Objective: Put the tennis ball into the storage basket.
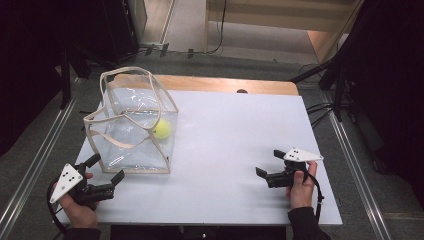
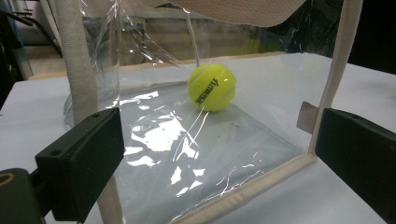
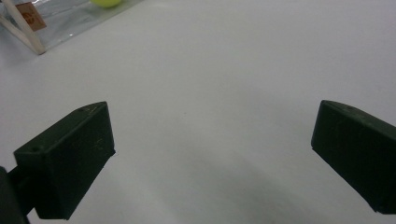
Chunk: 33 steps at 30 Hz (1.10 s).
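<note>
Tennis ball (image 2: 211, 87) sits inside clear plastic tote bag (image 1: 135, 125), just ahead of left hand-held gripper (image 1: 105, 172), so loading looks done; what's left seems to be handling the bag, not yet gripped. Left jaws spread wide, empty, flanking bag's near corner. Right hand-held gripper (image 1: 268, 165) released too, well apart, over bare worktop (image 1: 230, 150). Bag: boxy, glossy crinkled film, beige woven trim and handles. Ball: fuzzy yellow-green, round.

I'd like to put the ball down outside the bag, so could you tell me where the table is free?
The table is bare from the bag across to the right gripper, and behind it. The near-left corner is crowded by bag and left gripper.
</note>
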Each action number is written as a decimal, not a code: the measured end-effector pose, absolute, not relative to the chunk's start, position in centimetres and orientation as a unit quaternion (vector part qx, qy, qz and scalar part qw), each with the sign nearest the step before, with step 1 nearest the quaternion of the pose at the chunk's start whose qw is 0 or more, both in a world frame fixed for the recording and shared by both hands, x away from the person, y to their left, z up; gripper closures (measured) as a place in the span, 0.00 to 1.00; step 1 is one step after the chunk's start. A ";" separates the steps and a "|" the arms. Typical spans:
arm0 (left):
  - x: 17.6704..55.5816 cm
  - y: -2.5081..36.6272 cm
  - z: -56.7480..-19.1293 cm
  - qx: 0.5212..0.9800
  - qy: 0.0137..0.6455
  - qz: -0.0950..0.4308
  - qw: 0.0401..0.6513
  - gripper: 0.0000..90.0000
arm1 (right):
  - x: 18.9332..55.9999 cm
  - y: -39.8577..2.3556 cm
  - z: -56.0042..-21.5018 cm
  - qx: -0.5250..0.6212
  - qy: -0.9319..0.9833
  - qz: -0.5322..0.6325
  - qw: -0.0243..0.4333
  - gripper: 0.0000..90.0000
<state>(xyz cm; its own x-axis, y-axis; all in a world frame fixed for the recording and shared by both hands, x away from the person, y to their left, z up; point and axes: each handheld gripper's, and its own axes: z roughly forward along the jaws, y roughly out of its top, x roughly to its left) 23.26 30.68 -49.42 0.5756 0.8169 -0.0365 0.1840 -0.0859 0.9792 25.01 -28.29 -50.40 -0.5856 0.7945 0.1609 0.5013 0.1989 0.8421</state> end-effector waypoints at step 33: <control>23.2 30.5 -49.4 0.684 0.367 0.279 0.566 0.01 | 21.2 -37.1 -50.9 0.493 0.687 0.491 0.210 0.00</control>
